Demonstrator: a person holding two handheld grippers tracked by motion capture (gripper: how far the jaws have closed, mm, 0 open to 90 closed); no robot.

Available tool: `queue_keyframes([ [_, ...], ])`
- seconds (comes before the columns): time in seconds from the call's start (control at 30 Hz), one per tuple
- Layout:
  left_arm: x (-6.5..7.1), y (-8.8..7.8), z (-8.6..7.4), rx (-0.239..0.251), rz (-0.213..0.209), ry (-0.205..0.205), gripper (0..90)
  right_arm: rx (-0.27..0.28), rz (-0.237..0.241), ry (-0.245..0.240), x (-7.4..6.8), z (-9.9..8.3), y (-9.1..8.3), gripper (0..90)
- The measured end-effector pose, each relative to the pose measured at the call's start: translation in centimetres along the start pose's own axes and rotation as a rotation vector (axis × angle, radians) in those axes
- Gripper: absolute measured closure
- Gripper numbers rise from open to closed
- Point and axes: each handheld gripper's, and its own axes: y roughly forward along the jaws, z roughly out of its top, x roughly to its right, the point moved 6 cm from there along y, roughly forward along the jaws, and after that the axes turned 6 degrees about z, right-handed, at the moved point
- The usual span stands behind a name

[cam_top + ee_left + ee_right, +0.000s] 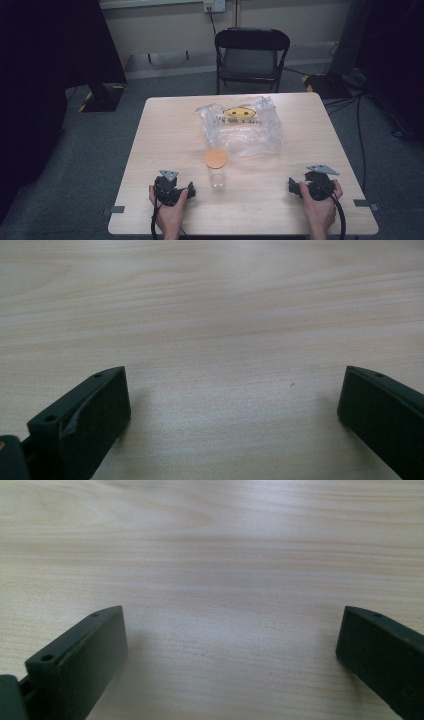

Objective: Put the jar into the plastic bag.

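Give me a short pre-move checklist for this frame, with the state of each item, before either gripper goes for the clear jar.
1. Left gripper open with nothing between the jaws: ok, the left gripper view has bare wood between them.
2. Right gripper open and empty: ok, same in the right gripper view.
3. Clear jar upright, between the two grippers: ok.
4. Orange lid seated on the jar: on top, but whether it is fastened, cannot tell.
5. Plastic bag apart from the jar: cannot tell, its near edge lies close behind the lid.
6. Table free between grippers and jar: ok.
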Motion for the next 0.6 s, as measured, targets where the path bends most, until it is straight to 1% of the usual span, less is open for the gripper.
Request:
queue_keyframes([
  [0.47,0.00,-0.03,0.01,0.002,-0.002,0.001,1.0,0.000,0.000,0.000,0.00,0.00,0.00,0.0],
  [0.5,0.01,-0.09,0.02,0.007,-0.005,0.001,2.6,0.000,0.000,0.000,0.00,0.00,0.00,0.0],
  [0.6,0.05,-0.27,0.10,0.029,-0.034,-0.005,2.9,0.000,0.000,0.000,0.00,0.00,0.00,0.0],
])
